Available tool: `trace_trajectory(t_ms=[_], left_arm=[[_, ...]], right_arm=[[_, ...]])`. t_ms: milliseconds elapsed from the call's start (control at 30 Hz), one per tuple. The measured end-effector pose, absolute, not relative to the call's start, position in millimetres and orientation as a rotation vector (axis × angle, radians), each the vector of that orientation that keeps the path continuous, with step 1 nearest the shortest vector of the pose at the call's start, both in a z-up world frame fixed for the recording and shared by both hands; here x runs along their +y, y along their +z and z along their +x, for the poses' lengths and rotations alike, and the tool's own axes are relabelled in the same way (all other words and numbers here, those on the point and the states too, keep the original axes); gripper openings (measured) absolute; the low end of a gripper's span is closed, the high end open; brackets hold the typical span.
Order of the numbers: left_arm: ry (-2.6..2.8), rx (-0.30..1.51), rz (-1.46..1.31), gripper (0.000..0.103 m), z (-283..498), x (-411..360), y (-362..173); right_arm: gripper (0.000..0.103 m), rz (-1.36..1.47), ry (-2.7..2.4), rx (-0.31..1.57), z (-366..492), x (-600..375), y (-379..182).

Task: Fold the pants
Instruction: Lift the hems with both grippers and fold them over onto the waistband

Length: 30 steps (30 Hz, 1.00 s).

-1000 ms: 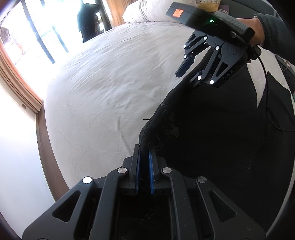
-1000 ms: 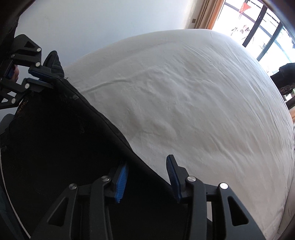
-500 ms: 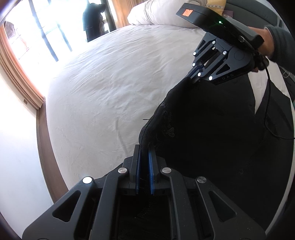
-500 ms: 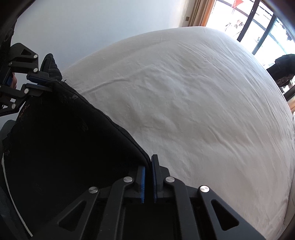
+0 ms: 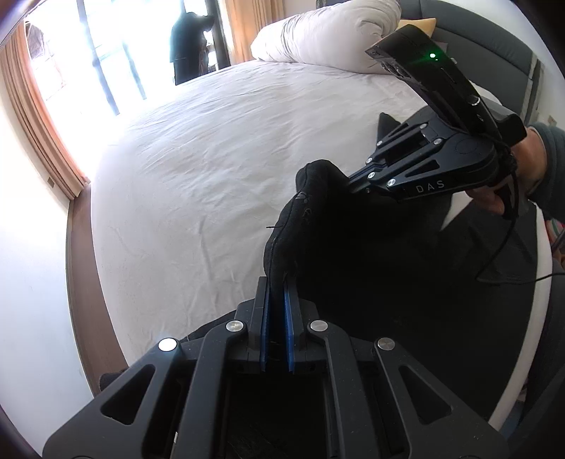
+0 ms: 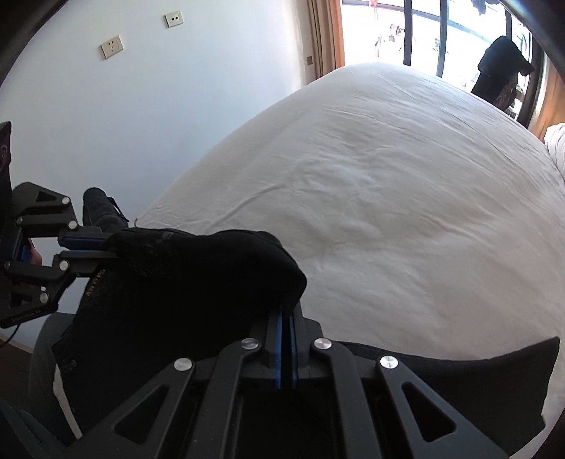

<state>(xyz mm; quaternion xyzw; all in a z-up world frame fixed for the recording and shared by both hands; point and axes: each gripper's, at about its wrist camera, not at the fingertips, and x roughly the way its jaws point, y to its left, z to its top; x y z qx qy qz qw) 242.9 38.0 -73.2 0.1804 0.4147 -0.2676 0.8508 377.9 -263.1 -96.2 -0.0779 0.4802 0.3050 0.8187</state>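
Observation:
The black pants (image 5: 370, 268) hang at the near edge of the white bed, their top edge lifted off the sheet. My left gripper (image 5: 277, 282) is shut on that edge at one end. My right gripper (image 6: 286, 314) is shut on the same edge of the pants (image 6: 183, 282) at the other end. In the left wrist view the right gripper (image 5: 348, 183) shows at the upper right, held by a hand. In the right wrist view the left gripper (image 6: 106, 245) shows at the left. The fabric sags between them.
The white bed sheet (image 5: 219, 169) stretches wide beyond the pants. White pillows (image 5: 325, 39) and a grey headboard (image 5: 494, 46) are at the bed's head. A window with orange curtains (image 6: 328, 31) and a dark hanging garment (image 6: 501, 67) lie beyond. A wall with sockets (image 6: 111, 46) is nearby.
My right gripper closed on the pants edge, having been open around it one second ago. Both grippers then lifted the edge and came closer together, bunching the fabric.

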Motion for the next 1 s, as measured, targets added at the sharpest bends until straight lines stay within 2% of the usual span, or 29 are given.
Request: trace_trajectory(t_ms=[300, 533, 1000], left_arm=[[-0.599, 0.852, 0.348, 0.006, 170.5, 32.2, -63.9], [-0.598, 0.912, 0.379, 0.006, 115.7, 33.3, -88.4], [-0.688, 0.955, 0.593, 0.006, 31.3, 32.9, -133.1]], right_arm=[[0.004, -0.081, 0.651, 0.989, 300.6, -279.5, -80.8], [0.004, -0.081, 0.637, 0.99, 226.9, -291.5, -84.1], [0.004, -0.264, 0.593, 1.021, 115.4, -281.1, -131.5]])
